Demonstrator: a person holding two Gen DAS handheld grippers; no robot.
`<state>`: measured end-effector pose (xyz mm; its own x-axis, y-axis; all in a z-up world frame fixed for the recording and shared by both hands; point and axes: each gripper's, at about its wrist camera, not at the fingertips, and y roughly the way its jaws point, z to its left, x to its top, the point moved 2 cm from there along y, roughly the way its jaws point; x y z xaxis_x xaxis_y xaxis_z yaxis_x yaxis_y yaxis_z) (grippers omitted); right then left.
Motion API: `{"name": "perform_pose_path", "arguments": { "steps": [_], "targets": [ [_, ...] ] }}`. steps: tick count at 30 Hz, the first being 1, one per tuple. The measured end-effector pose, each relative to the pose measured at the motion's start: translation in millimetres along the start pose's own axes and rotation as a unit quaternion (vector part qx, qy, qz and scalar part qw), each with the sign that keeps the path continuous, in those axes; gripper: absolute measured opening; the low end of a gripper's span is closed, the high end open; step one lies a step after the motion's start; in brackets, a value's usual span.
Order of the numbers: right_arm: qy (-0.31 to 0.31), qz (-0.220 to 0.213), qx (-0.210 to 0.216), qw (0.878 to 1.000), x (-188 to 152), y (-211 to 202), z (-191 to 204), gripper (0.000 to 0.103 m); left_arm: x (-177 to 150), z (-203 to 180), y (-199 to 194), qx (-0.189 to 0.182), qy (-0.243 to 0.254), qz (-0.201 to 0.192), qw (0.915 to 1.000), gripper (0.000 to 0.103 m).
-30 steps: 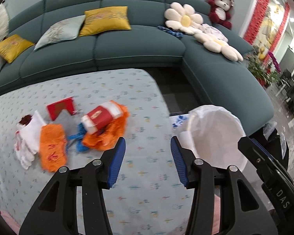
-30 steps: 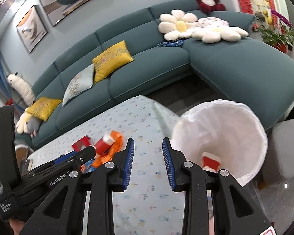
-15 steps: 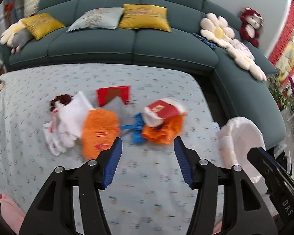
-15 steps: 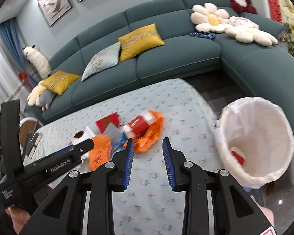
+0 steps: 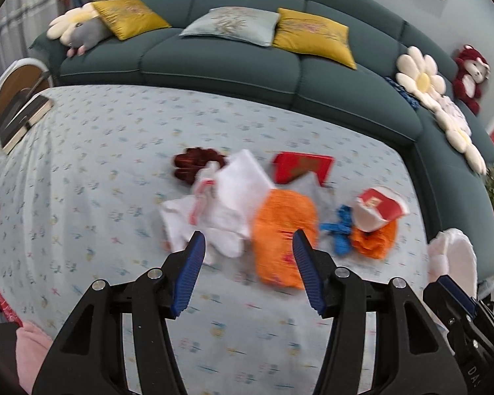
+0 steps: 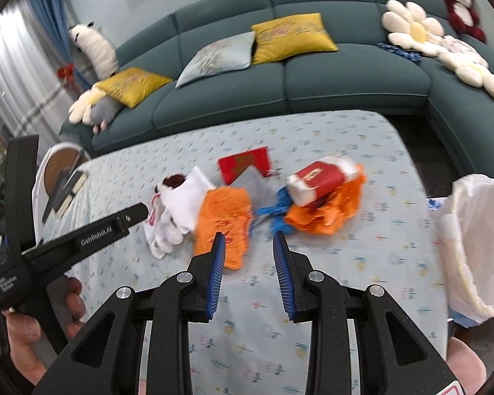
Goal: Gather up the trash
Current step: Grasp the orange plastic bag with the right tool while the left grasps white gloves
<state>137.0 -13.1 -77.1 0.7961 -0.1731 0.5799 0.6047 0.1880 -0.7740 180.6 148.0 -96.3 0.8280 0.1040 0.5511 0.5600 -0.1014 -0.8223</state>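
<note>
- Ahead of me a teal sectional sofa (image 6: pixel 313 75) wraps behind the floral-clothed table (image 6: pixel 362 263).
- On the sofa lie yellow cushions (image 6: pixel 291 36), a pale cushion (image 6: pixel 219 57) and flower pillows (image 6: pixel 411 29).
- Left of the sofa hang blue curtains (image 6: pixel 46 19).

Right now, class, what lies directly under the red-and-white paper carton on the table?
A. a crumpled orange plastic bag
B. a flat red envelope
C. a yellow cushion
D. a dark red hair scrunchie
A: the red-and-white paper carton rests on the crumpled orange plastic bag, whose edges spread out beneath it.
</note>
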Motion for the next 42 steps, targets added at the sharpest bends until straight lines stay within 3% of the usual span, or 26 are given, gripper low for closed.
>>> {"name": "perform_pose_path", "arguments": {
  "steps": [3, 5, 7, 12, 15, 21, 29, 32, 33, 34, 40, 42],
  "targets": [
    [-0.008, 0.017, 0.006, 1.0, -1.8, 18.1, 14.4, 0.03, 4.9, 22.2, 9.3, 0.011, -0.002, 0.004, 0.9999, 0.053],
    [-0.012, 0.029, 0.008, 0.999, -2.7, 32.8, 23.7, 0.031, 8.1, 33.0, 15.2, 0.016, -0.003, 0.007, 0.9998, 0.064],
    [-0.016, 0.04, 0.008, 0.999, -3.6, 47.0, 32.4, 0.042, 11.7, 43.5, 21.9, 0.017, -0.004, 0.009, 0.9998, 0.066],
    [-0.027, 0.062, 0.007, 0.998, -4.2, 77.5, 46.7, 0.049, 20.0, 63.6, 42.8, 0.013, -0.012, 0.021, 0.9996, 0.076],
    [-0.031, 0.07, 0.002, 0.997, -3.6, 95.4, 50.7, 0.056, 24.3, 69.5, 55.4, 0.007, -0.014, 0.028, 0.9995, 0.077],
    [-0.022, 0.094, -0.005, 0.995, -3.2, 129.7, 50.9, 0.058, 29.6, 68.7, 80.1, -0.01, -0.014, 0.041, 0.999, 0.08],
    [-0.013, 0.119, -0.017, 0.993, -11.9, 158.4, 44.1, 0.058, 25.1, 71.0, 100.9, -0.027, -0.02, 0.062, 0.9975, 0.049],
    [-0.013, 0.125, -0.016, 0.992, -15.5, 163.7, 42.7, 0.057, 23.1, 74.2, 102.6, -0.04, -0.031, 0.067, 0.9965, 0.029],
    [-0.015, 0.126, -0.015, 0.992, -16.8, 164.9, 43.0, 0.052, 22.6, 75.1, 102.0, -0.046, -0.034, 0.067, 0.9961, 0.015],
    [-0.015, 0.127, -0.014, 0.992, -17.3, 165.7, 43.0, 0.041, 22.2, 75.6, 100.9, -0.049, -0.036, 0.067, 0.9959, 0.008],
    [-0.016, 0.126, -0.001, 0.992, -19.0, 158.1, 44.6, 0.014, 23.8, 73.0, 79.3, -0.049, -0.041, 0.043, 0.997, 0.007],
    [-0.014, 0.119, 0.005, 0.993, -17.1, 150.8, 44.3, 0.013, 25.5, 70.1, 70.5, -0.05, -0.041, 0.036, 0.9972, 0.006]
  ]
}}
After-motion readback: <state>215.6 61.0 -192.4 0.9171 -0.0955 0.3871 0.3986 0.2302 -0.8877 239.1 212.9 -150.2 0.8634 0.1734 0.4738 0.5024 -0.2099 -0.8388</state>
